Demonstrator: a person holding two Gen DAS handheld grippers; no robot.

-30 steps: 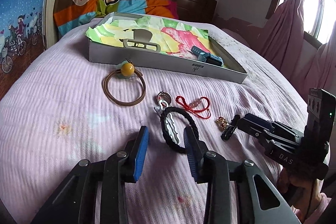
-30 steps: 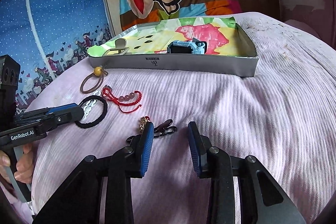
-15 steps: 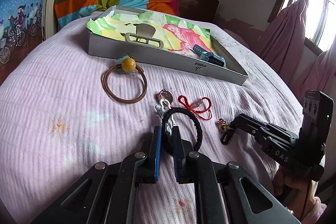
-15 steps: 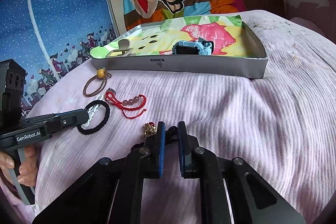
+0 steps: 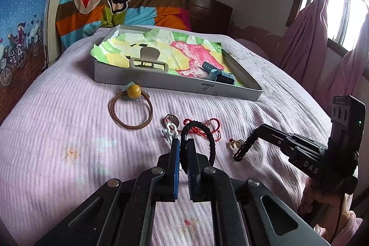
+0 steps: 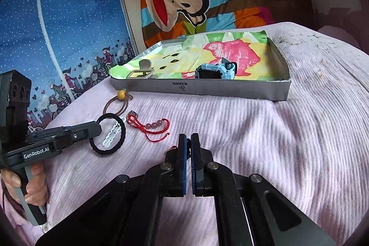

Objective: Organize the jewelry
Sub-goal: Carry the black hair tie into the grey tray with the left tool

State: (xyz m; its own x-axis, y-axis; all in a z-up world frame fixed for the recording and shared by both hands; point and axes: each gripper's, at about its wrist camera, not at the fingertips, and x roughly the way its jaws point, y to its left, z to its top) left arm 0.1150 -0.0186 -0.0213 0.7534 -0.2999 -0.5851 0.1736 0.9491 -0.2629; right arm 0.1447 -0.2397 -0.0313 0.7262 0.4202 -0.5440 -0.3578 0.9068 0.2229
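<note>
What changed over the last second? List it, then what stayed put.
Both grippers closed: the left gripper clamped the black braided bracelet, the right gripper clamped the dark chain with gold charm. Neither is lifted clear yet. The tray, brown bead loop and red cord bracelet stayed put.

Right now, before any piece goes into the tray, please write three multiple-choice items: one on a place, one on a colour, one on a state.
1. The blue watch lies: A in the grey tray; B on the bedcover; C under the brown hair tie.
2. The bead on that tie is: A red; B yellow; C green.
3. The left claw is: A wide open; B shut on the black braided ring; C shut on nothing.

1 A, tray walls surround it. 2 B, it shows plain yellow. 3 B, the pads pinch the ring's cord.
</note>
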